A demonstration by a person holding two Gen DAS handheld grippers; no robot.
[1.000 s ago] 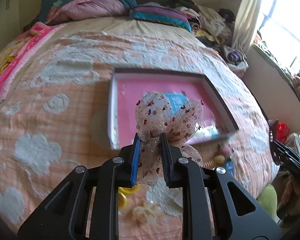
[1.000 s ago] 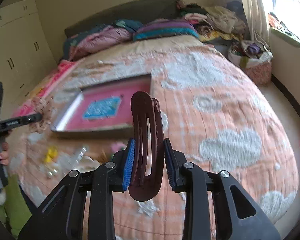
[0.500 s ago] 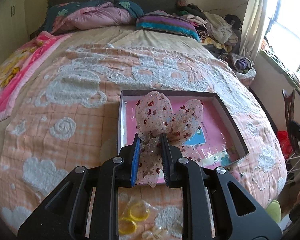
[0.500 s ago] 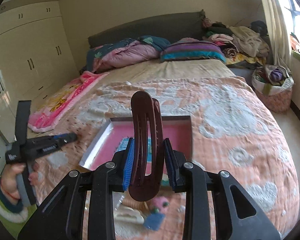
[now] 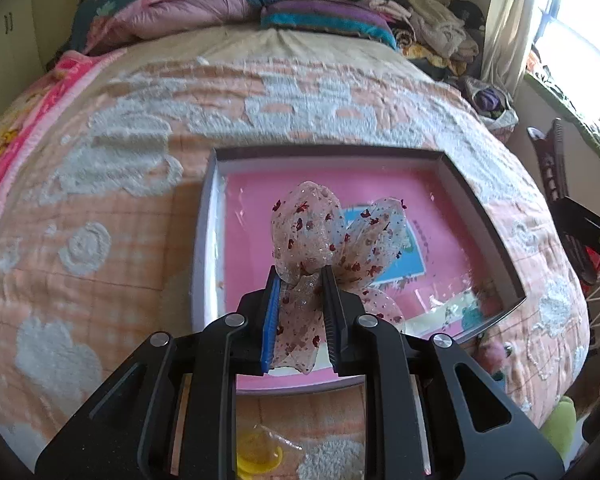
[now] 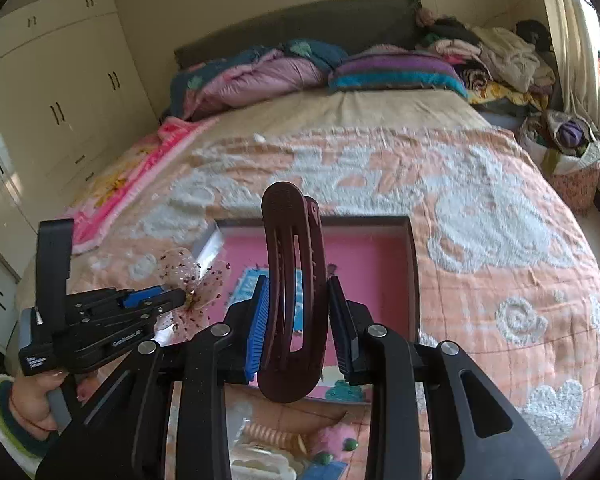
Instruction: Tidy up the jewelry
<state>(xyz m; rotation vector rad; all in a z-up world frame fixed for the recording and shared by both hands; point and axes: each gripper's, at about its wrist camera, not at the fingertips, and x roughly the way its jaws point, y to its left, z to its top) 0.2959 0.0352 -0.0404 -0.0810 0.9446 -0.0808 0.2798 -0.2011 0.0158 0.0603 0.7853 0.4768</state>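
Both grippers have swung over the pink tray (image 5: 210,216), left gripper (image 5: 299,280) jaws clamped on the tulle bow (image 5: 304,236), right gripper (image 6: 298,300) on the maroon hair clip (image 6: 292,280).

Sheer glittery fabric bow (image 5: 320,240); smooth maroon plastic clip (image 6: 294,292).

Bedroom, cream wardrobe doors (image 6: 60,92) along the left of the frame, dark headboard (image 6: 300,28) at top centre, peach quilted bedspread (image 6: 480,220) filling the middle, curtained window (image 5: 572,32) at upper right, daylight entering.
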